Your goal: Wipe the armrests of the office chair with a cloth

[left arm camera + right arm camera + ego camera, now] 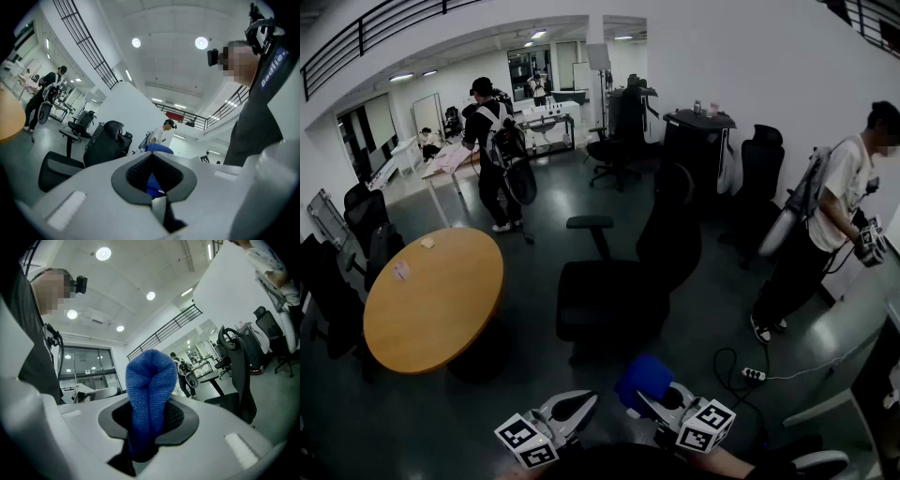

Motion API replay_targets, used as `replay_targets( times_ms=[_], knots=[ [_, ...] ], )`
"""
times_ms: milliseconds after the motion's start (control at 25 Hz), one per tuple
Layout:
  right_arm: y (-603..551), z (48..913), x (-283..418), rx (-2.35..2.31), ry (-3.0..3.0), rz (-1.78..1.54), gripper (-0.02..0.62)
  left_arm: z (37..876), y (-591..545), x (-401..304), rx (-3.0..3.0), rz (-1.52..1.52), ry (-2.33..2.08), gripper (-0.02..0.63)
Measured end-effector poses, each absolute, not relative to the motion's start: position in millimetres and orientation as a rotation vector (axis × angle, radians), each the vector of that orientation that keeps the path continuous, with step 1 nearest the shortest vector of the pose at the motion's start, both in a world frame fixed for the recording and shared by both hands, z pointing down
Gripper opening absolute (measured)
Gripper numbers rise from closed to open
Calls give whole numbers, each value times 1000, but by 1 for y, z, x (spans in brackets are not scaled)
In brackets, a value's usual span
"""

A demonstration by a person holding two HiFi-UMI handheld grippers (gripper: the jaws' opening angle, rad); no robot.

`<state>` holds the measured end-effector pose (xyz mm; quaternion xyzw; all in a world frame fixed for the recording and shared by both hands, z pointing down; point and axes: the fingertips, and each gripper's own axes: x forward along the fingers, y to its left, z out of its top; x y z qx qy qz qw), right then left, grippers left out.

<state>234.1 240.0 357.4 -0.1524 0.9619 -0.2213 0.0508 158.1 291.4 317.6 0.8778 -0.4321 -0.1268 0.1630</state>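
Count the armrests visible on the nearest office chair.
1: the armrest rises on its post at the far side of the office chair, left of the backrest. A second may be hidden.

- Head view: we look steeply down past left gripper (581, 405), right gripper (641, 399) to the chair (614, 300).
- Gripper views: close on own jaws, tilted up at ceiling (164, 56).
- All three share the cloth (645, 375).

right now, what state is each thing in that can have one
right gripper, shut on the blue cloth
blue cloth, bunched up, clamped, held clear of the chair
left gripper, shut, nothing in it
office chair, upright, seat empty, neither gripper touching it
armrest, bare, cloth not on it yet
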Motion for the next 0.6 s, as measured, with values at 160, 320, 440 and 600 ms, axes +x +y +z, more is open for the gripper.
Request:
replay_targets(
  times_ms=[160,320,440,600],
  knots=[
    [240,357,236,-466,2930,-676,109,316,291,161,2504,-364,-1229,18],
    [241,359,239,-468,2932,-680,109,319,292,163,2502,-362,-1227,18],
    [243,359,244,-458,2918,-677,109,321,292,166,2500,-365,-1225,18],
    [247,355,249,-445,2908,-642,110,325,295,171,2494,-360,-1225,18]
  ],
)
